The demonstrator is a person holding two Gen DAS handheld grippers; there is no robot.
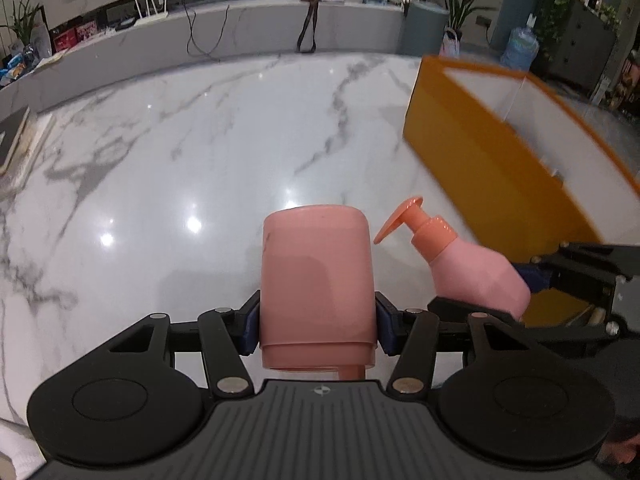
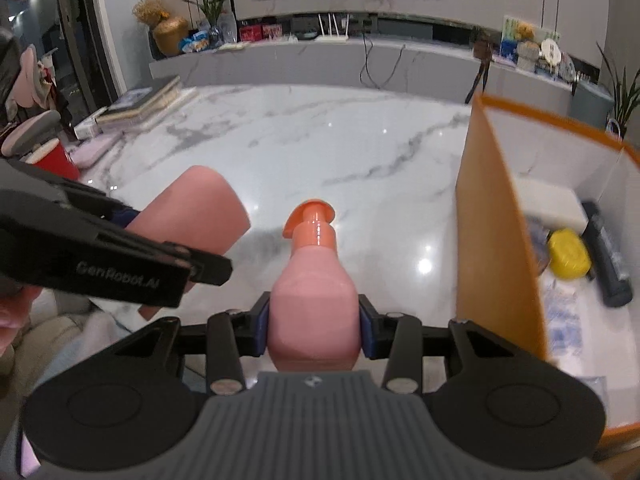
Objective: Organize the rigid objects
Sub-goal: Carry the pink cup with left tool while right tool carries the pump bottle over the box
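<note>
A: Left claw [image 1: 318,322] clenched on pink cup [image 1: 318,288], pads on both side walls near the base end. Lower centre of left view, clear of the marble desk [image 1: 200,152].

B: Right claw [image 2: 314,330] clamped on pink pump bottle [image 2: 314,300], gripped across the wide body, orange pump head [image 2: 310,220] pointing away from camera. Centre of right view, also off the desk.

A: Body grip probably chosen for flat sides; neck too narrow, pump head likely to pivot.

B: Agreed. Orange bin [image 2: 496,240] at right edge of right view, white inside. Already holding yellow block [image 2: 568,254], dark tube [image 2: 608,256], white box [image 2: 552,204].

A: Same bin upper right in left view [image 1: 480,152]. Both items lower left of it, not over the rim yet.

B: Likely next: carry over near wall, drop in free space. Risk: bottle clipping the rim; claws close together, may collide.
</note>
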